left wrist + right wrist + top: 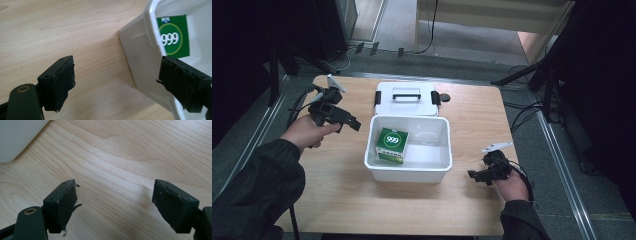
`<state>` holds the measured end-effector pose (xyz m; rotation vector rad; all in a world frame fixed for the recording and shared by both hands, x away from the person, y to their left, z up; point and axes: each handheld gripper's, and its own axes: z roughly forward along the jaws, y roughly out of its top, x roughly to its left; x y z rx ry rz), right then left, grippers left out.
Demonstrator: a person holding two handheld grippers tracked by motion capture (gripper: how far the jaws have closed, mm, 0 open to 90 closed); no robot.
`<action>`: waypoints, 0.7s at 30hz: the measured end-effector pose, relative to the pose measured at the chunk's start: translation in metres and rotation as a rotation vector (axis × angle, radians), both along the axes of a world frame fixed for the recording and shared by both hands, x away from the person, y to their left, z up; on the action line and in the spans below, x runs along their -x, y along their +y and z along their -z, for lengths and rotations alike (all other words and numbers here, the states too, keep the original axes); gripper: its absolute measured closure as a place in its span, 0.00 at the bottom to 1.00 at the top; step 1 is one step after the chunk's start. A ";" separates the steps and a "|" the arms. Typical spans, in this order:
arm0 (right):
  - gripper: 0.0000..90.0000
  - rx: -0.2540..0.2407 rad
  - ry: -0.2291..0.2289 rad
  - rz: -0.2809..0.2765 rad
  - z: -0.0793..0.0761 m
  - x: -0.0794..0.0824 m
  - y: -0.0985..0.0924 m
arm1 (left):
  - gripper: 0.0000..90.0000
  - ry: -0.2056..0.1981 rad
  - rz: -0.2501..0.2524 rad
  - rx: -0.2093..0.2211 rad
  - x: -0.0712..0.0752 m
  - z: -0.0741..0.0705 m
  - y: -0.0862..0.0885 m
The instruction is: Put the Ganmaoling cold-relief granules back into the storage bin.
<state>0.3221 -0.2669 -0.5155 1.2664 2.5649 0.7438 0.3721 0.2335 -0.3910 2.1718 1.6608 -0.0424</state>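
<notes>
Two grippers are in play over the wooden table (pixel 337 195); the left gripper (pixel 351 123) hangs above the table just left of the white bin (pixel 408 170), its jaws standing apart with nothing between them but bare wood; in the left gripper view the jaws frame the bin's near corner, one jaw over the table, the other in front of the bin's wall, neither pad pressing on anything. The green box (pixel 392 145) marked 999 sits inside the bin, against its left side, top face up, and it shows again past the rim in the left gripper view (pixel 173 35); the rest of the bin's floor is bare white. Behind the bin lies the white lid (pixel 407 98), flat on the table, handle up, black clips at both ends, its near edge just beside the bin's far rim. Over on the right, the right gripper (pixel 475 175) rests low near the table's right edge, beside the bin's near right corner; its jaws gape wide over plain wood grain, holding nothing; a corner of the bin peeks in at the upper left of the right gripper view.
</notes>
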 end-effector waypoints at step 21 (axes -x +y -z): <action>0.22 -0.001 0.006 -0.002 0.001 -0.002 0.003 | 0.16 -0.167 -0.043 -0.024 0.035 0.069 0.026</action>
